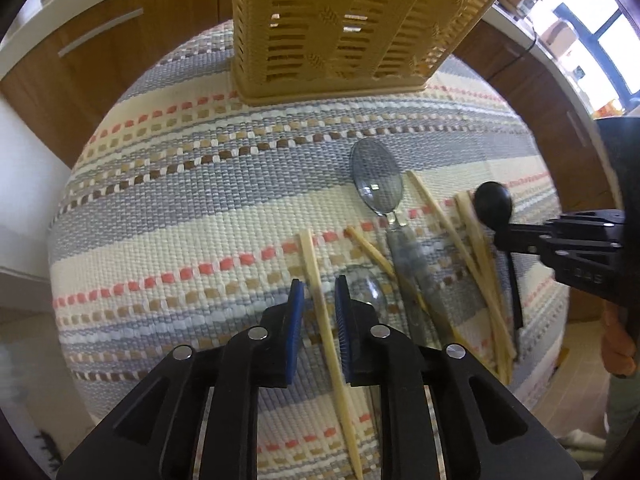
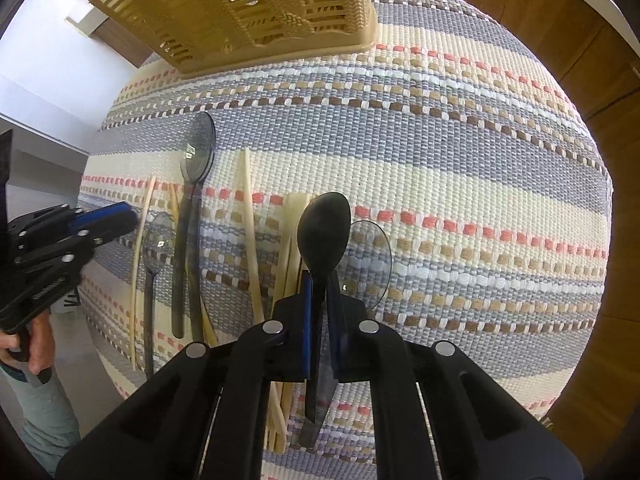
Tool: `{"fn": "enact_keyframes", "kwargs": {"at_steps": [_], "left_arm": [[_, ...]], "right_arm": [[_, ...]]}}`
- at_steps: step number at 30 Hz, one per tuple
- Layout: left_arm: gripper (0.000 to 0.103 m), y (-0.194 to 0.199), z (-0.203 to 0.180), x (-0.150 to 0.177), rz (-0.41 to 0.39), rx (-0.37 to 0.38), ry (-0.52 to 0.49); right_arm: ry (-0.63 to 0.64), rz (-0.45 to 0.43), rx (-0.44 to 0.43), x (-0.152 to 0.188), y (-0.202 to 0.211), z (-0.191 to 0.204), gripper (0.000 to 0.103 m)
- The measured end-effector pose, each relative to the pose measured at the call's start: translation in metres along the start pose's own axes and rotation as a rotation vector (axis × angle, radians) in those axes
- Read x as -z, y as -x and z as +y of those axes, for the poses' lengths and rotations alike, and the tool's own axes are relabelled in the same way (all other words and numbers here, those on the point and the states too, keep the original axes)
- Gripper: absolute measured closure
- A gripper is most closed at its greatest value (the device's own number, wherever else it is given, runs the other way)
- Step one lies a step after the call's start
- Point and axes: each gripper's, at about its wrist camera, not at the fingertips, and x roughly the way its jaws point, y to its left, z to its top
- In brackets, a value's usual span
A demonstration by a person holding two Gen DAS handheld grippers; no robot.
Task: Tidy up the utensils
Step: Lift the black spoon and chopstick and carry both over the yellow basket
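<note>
A tan slotted utensil basket (image 1: 344, 28) stands at the far side of a striped woven mat (image 1: 192, 208); it also shows in the right wrist view (image 2: 248, 8). My left gripper (image 1: 320, 292) is open, its blue pads either side of a wooden chopstick (image 1: 324, 320) lying on the mat. My right gripper (image 2: 320, 280) is shut on the handle of a black spoon (image 2: 322, 232), held above the mat; the spoon also shows in the left wrist view (image 1: 493, 204). Clear grey spoons (image 1: 378, 178) and more chopsticks (image 1: 476, 248) lie between the grippers.
Another clear spoon (image 2: 370, 264) lies under the right gripper. Wooden cabinets with a white countertop (image 1: 100, 40) stand behind the mat. The mat's surface drops off at the left and near edges.
</note>
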Motion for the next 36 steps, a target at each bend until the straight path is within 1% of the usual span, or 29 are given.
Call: {"fn": "enact_keyframes", "kwargs": {"at_steps": [2,5,7,8,9,12,13,15,16,18,19,21,22,24,26,28,29,31,34,36], "left_arm": [[0.087,-0.007,-0.003,-0.002,0.008,-0.041,-0.011],[0.085,-0.007,-0.005,-0.006,0.008,-0.036,-0.018],[0.083,-0.009,-0.007,-0.006,0.007,-0.048,-0.027],[0.085,-0.009,-0.010,-0.006,0.005,-0.077,-0.041],[0.097,-0.010,-0.014,-0.004,-0.001,-0.110,-0.059],[0.099,-0.012,-0.021,-0.003,-0.023,-0.119,-0.059],[0.100,-0.009,-0.021,-0.002,-0.042,-0.113,-0.049],[0.100,0.005,-0.023,0.000,-0.118,-0.074,-0.033],[0.100,0.012,-0.022,0.000,-0.142,-0.063,-0.024],[0.100,0.034,-0.024,-0.001,-0.216,-0.036,-0.013],[0.100,0.052,-0.025,-0.002,-0.273,-0.026,-0.013],[0.100,0.082,-0.026,-0.005,-0.363,-0.012,-0.016],[0.100,0.105,-0.027,-0.008,-0.435,-0.001,-0.017],[0.100,0.134,-0.030,-0.011,-0.526,0.014,-0.016],[0.100,0.169,-0.030,-0.017,-0.637,0.034,-0.016],[0.100,0.195,-0.030,-0.026,-0.726,0.050,-0.021],[0.100,0.205,-0.030,-0.033,-0.767,0.048,-0.020],[0.100,0.220,-0.030,-0.040,-0.836,0.043,-0.020],[0.099,0.228,-0.028,-0.054,-0.927,0.044,-0.007],[0.100,0.232,-0.027,-0.065,-0.976,0.040,0.010]], "right_arm": [[0.004,-0.002,-0.009,-0.001,0.006,-0.004,0.098],[0.010,-0.004,-0.011,-0.005,0.015,-0.009,0.098],[0.016,-0.008,-0.017,-0.005,0.018,-0.010,0.098],[0.019,-0.011,-0.019,-0.005,0.022,-0.009,0.098],[0.023,-0.015,-0.021,-0.004,0.023,-0.007,0.098],[0.047,-0.052,-0.032,-0.003,0.035,-0.002,0.098],[0.053,-0.064,-0.037,-0.003,0.041,-0.003,0.097],[0.070,-0.101,-0.059,-0.003,0.053,0.001,0.098],[0.083,-0.128,-0.068,-0.002,0.061,0.002,0.098],[0.106,-0.179,-0.086,-0.003,0.079,0.001,0.098],[0.114,-0.206,-0.095,-0.002,0.088,0.002,0.098],[0.133,-0.293,-0.112,-0.002,0.114,0.006,0.098],[0.143,-0.338,-0.119,-0.002,0.129,0.007,0.098],[0.159,-0.416,-0.118,-0.005,0.153,0.010,0.098],[0.170,-0.494,-0.121,-0.010,0.173,0.014,0.098],[0.172,-0.579,-0.117,-0.018,0.195,0.016,0.098],[0.171,-0.613,-0.117,-0.023,0.202,0.023,0.098],[0.172,-0.690,-0.118,-0.033,0.219,0.022,0.098],[0.154,-0.763,-0.115,-0.048,0.231,0.020,0.098],[0.145,-0.832,-0.091,-0.060,0.238,0.017,0.098]]}}
